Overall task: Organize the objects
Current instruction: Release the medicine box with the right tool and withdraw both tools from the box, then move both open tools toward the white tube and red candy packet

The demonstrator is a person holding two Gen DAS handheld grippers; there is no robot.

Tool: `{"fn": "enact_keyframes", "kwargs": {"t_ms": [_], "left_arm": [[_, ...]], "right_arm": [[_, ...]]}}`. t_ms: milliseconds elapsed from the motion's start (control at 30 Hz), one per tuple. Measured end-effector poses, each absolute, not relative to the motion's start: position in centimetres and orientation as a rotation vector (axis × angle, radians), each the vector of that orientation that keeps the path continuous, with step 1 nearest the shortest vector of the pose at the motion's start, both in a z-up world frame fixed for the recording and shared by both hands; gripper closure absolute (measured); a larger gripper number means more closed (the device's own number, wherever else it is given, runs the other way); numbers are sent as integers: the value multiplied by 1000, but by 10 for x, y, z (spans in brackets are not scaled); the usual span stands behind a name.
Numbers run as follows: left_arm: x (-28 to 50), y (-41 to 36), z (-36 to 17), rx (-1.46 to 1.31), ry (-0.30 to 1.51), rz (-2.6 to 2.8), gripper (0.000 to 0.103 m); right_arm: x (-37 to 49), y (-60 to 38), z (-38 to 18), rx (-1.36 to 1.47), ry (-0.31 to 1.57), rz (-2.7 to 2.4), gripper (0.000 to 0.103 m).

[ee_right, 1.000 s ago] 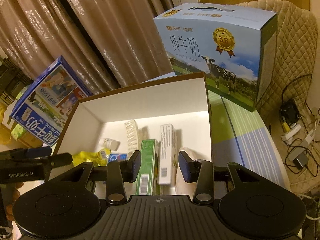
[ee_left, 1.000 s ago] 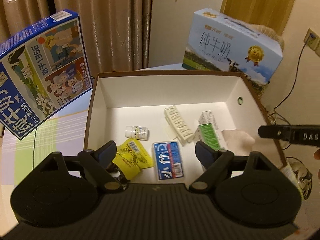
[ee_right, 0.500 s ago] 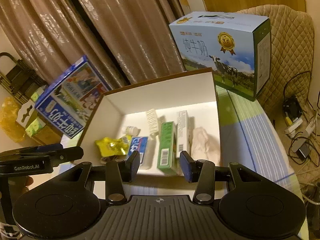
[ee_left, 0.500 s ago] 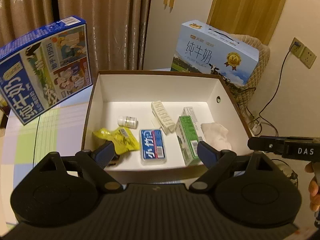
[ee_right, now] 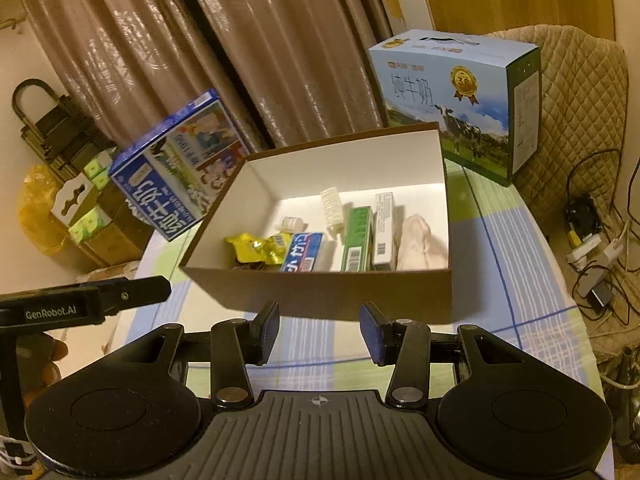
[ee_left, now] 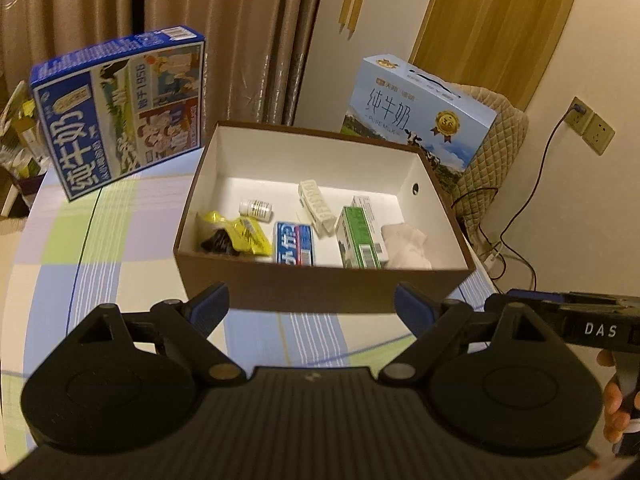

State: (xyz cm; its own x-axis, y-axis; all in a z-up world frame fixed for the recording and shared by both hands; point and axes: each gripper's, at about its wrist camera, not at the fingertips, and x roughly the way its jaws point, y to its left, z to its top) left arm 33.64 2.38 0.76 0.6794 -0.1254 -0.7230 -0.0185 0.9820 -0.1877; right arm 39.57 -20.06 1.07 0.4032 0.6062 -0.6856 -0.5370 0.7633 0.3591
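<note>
The brown box (ee_left: 320, 284) with a white inside is sitting open on the checked tablecloth (ee_left: 100, 240), and everything here is placed by it. Inside it, along the near wall, a yellow packet (ee_left: 244, 236) is lying at the left end, a blue toothpaste box (ee_left: 293, 245) just right of it, then a green carton (ee_left: 358, 236) with a white carton (ee_right: 385, 224) beside it, and a crumpled pale cloth (ee_left: 408, 244) at the right end. A small white bottle (ee_left: 256, 209) and a white ribbed clip (ee_left: 317, 207) are lying further in, toward the back wall. The left gripper (ee_left: 311, 307) is hovering in front of the box's near wall with its jaws standing wide apart and nothing between them. The right gripper (ee_right: 319, 330) is also hanging before that near wall, its jaws parted more narrowly and gripping nothing. Behind the box to the left, a dark blue milk carton (ee_left: 124, 108) is leaning; behind it to the right, a light blue milk case (ee_left: 416, 120) is standing upright.
</note>
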Motion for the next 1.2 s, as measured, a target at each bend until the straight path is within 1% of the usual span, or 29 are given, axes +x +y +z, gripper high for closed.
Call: {"fn": "enact_keyframes", "kwargs": {"t_ms": [433, 733, 1200], "left_arm": [[271, 10, -7, -197, 880, -37, 16], [241, 0, -22, -168, 915, -7, 16], [207, 6, -47, -193, 996, 20, 16]], "right_arm": [[352, -226, 10, 85, 907, 720, 61], [328, -237, 0, 68, 942, 719, 61], [306, -240, -22, 59, 1007, 723, 61]]}}
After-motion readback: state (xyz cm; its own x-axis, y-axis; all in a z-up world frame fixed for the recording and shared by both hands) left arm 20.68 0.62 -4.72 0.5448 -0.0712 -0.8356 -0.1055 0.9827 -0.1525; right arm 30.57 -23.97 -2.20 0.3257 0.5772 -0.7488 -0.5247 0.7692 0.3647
